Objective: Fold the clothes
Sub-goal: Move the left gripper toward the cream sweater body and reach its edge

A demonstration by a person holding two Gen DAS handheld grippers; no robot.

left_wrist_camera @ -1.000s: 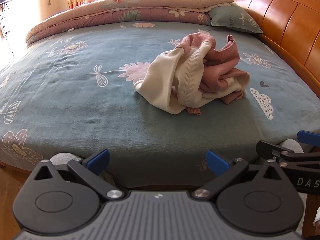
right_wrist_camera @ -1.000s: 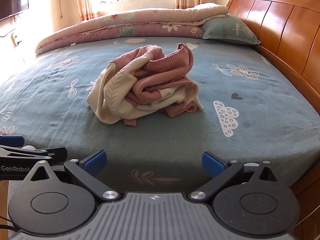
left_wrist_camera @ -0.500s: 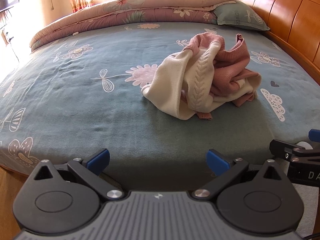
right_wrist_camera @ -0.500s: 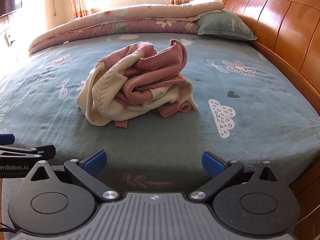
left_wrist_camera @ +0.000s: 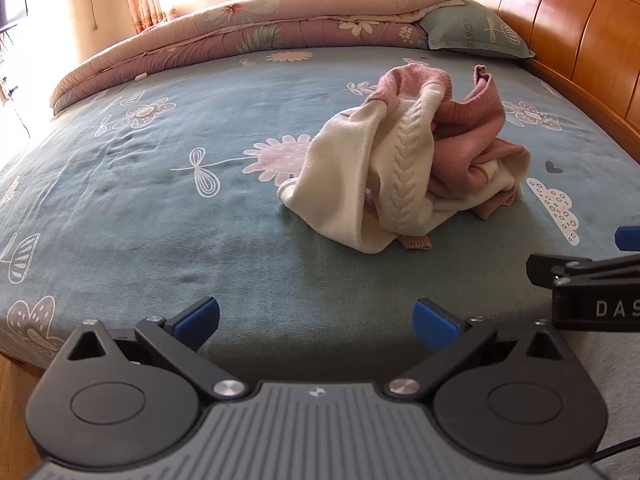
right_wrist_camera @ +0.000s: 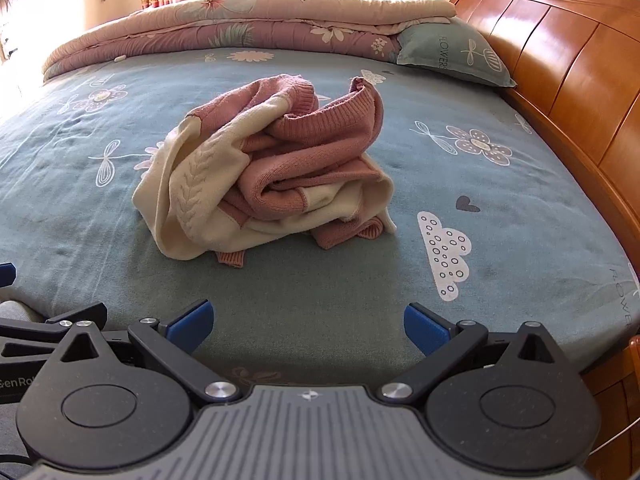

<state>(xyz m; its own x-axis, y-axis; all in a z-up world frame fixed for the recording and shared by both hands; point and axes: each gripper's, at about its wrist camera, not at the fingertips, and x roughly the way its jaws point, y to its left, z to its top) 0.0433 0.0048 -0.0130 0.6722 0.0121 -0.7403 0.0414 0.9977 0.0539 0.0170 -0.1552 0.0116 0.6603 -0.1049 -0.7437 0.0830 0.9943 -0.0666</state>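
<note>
A crumpled pink and cream knitted sweater point(left_wrist_camera: 404, 168) point(right_wrist_camera: 264, 184) lies in a heap on the blue flowered bed sheet point(left_wrist_camera: 160, 200) point(right_wrist_camera: 500, 208). My left gripper point(left_wrist_camera: 316, 322) hovers over the near edge of the bed, open and empty, with the sweater ahead and to its right. My right gripper point(right_wrist_camera: 308, 320) is open and empty too, a short way in front of the heap. Each gripper shows at the side of the other's view: the right one point(left_wrist_camera: 592, 276) and the left one point(right_wrist_camera: 44, 328).
A folded pink and cream quilt point(left_wrist_camera: 256, 28) point(right_wrist_camera: 240, 20) lies along the far side. A blue-green pillow point(left_wrist_camera: 472, 34) point(right_wrist_camera: 452, 52) rests against the wooden headboard point(left_wrist_camera: 580, 32) point(right_wrist_camera: 568, 72) on the right. Wooden floor point(left_wrist_camera: 16, 392) shows at lower left.
Both grippers have moved forward over the bed edge toward the sweater, which now looks larger and nearer. Both stay open.
</note>
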